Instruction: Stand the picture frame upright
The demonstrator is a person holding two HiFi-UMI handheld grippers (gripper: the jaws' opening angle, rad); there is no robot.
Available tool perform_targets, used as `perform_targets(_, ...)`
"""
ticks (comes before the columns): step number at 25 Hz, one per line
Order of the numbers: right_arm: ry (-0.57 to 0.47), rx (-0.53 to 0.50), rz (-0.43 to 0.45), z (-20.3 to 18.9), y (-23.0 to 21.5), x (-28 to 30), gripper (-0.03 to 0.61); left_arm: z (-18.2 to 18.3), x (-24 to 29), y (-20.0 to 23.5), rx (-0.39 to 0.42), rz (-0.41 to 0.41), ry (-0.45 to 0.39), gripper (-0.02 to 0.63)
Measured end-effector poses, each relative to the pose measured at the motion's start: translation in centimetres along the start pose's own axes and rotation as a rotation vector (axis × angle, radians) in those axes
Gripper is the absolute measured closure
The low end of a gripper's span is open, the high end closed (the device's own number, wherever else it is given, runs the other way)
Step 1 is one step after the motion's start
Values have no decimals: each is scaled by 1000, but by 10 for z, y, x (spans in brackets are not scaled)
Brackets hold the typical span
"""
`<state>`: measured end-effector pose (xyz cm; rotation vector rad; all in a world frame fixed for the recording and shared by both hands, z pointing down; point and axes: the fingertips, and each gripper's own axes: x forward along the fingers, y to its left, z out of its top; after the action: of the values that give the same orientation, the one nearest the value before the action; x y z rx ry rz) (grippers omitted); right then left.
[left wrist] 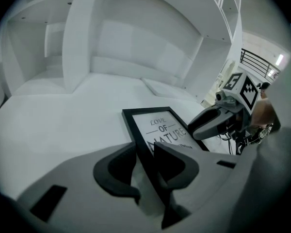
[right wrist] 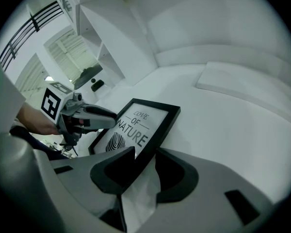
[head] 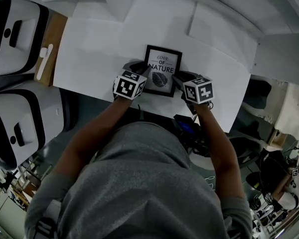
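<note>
Room: white shelving (left wrist: 82,47) and panels wrap around the back and sides. At the left of the head view stand two white-and-black units (head: 12,39), with a wooden strip (head: 52,49) between them and the work area.

Worktop: a plain white worktop (head: 89,54) fills the upper middle of the head view. It looks smooth, so I judge a frame edge could slide on it.

Picture frame: the black-edged picture frame (head: 162,71) lies face up at the centre of the head view, close to the near edge of the worktop. Its print reads the right way up to you. I cannot tell whether it rests fully flat or has a side slightly raised.

Left gripper: your left gripper (head: 141,76) is clamped on the frame's left rail, with one jaw over the glass and the other outside the rail.

Right gripper: your right gripper (head: 179,79) is clamped on the right rail near the lower corner, in mirror fashion.

Key relation: the frame sits between both grippers, directly ahead of them. Its long axis runs away from you towards the top of the head view. Both hands are equally close.

Next move, as I judge it: pivot the far top edge up over the near bottom edge, keeping both sides level.
</note>
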<state>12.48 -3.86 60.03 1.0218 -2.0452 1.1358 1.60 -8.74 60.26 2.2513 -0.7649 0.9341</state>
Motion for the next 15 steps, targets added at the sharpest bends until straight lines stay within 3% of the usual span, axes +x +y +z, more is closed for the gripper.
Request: perform_targets(15, -33, 46, -52, -11, -12, -11, 439, 2, 11, -17, 33, -21, 9, 492)
